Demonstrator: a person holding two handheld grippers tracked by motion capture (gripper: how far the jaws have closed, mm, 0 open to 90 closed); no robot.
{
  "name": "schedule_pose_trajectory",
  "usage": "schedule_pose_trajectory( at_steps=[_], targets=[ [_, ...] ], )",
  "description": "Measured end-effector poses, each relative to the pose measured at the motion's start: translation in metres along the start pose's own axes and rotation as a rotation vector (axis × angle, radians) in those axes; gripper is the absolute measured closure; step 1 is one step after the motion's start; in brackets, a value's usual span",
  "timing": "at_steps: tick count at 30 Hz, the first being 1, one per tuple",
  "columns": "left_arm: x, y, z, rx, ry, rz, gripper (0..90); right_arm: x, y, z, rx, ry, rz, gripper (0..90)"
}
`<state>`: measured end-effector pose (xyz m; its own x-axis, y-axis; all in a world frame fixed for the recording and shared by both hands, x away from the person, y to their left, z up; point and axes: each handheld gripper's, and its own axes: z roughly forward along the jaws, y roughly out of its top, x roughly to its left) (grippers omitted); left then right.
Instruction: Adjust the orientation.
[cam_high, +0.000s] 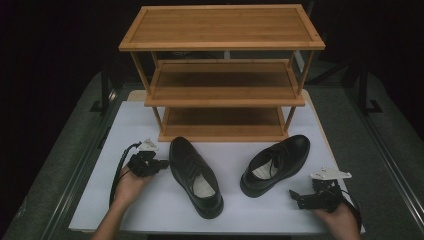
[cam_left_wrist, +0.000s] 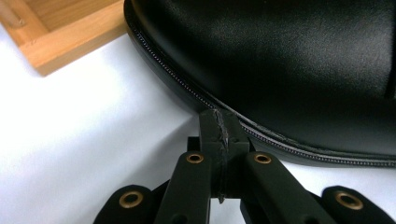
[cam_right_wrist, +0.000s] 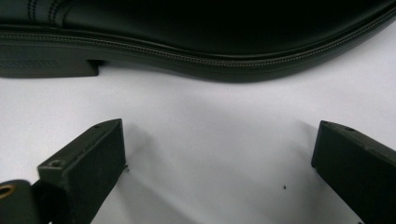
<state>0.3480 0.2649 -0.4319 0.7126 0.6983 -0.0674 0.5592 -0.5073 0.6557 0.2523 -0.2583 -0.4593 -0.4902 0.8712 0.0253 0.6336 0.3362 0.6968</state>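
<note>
White table (cam_high: 150, 210): wooden rack (cam_high: 222, 80), two black shoes (cam_high: 196, 176).

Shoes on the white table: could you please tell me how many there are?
2. The left shoe lies beside the left tool; the right shoe lies near the right tool. The rack's shelves look bare.

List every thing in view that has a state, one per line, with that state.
Left gripper: jaws shut, empty, tips at the welt of the left shoe.
Right gripper: jaws open, empty, facing the right shoe's side.
Left shoe: upright on the table, laced.
Right shoe: upright on the table, laced.
Wooden shoe rack: standing, three shelves bare.
White table: holds rack and shoes.
</note>
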Motion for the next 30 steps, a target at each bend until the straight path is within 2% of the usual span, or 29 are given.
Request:
schedule_pose_trajectory(
  at_steps=[7, 9, 15, 17, 21, 24, 30],
  targets=[
    [-0.004, 0.012, 0.011, 0.001, -0.010, 0.023, 90.0, 0.000, 0.000, 0.000, 0.000, 0.000, 0.000, 2.4],
    [-0.007, 0.019, 0.016, 0.012, -0.010, 0.046, 90.0, 0.000, 0.000, 0.000, 0.000, 0.000, 0.000, 2.4],
    [-0.015, 0.030, 0.027, -0.002, -0.032, 0.056, 90.0, 0.000, 0.000, 0.000, 0.000, 0.000, 0.000, 2.4],
    [-0.017, 0.034, 0.029, 0.012, -0.030, 0.075, 90.0, 0.000, 0.000, 0.000, 0.000, 0.000, 0.000, 2.4],
    [-0.024, 0.041, 0.037, 0.003, -0.039, 0.091, 90.0, 0.000, 0.000, 0.000, 0.000, 0.000, 0.000, 2.4],
    [-0.027, 0.043, 0.040, 0.002, -0.038, 0.097, 90.0, 0.000, 0.000, 0.000, 0.000, 0.000, 0.000, 2.4],
    [-0.026, 0.042, 0.040, -0.002, -0.049, 0.091, 90.0, 0.000, 0.000, 0.000, 0.000, 0.000, 0.000, 2.4]
  ],
)
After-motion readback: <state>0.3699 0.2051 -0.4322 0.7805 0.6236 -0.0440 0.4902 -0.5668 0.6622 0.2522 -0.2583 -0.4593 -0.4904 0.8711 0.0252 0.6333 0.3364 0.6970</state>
